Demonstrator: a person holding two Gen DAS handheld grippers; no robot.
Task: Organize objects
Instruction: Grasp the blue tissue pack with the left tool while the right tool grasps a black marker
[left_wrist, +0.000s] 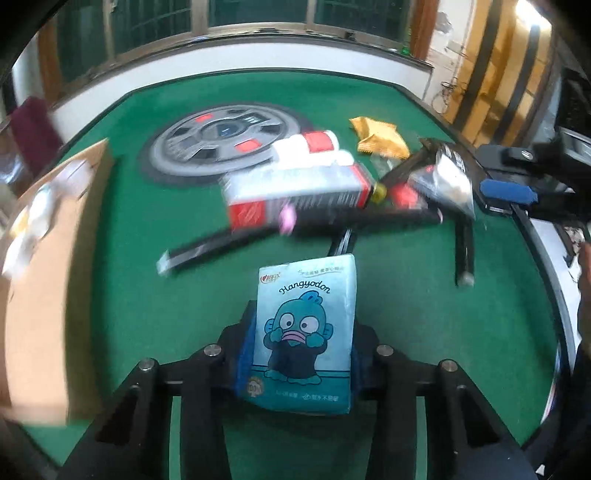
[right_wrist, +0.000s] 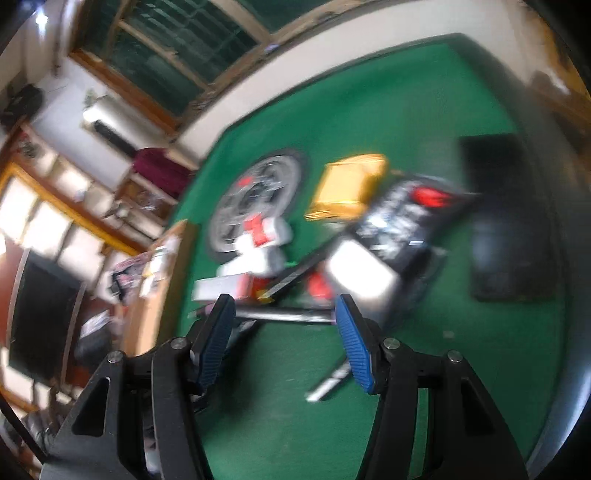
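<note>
Your left gripper (left_wrist: 301, 354) clamps the tissue pack (left_wrist: 304, 332) by its flanks above the green table (left_wrist: 147, 302); light, soft, slippery film. Your right gripper (right_wrist: 286, 339) stands open, empty.

The left wrist camera sits just behind its own fingers, tilted steeply down over the near edge of the green table (left_wrist: 369, 103), facing the windowed wall. The right wrist camera looks down from the table's other side, rolled so the window slants across the top corner. Both take in the round grey dial (left_wrist: 225, 140) (right_wrist: 255, 199), the yellow packet (left_wrist: 380, 138) (right_wrist: 347, 188) and the pile between them.
</note>
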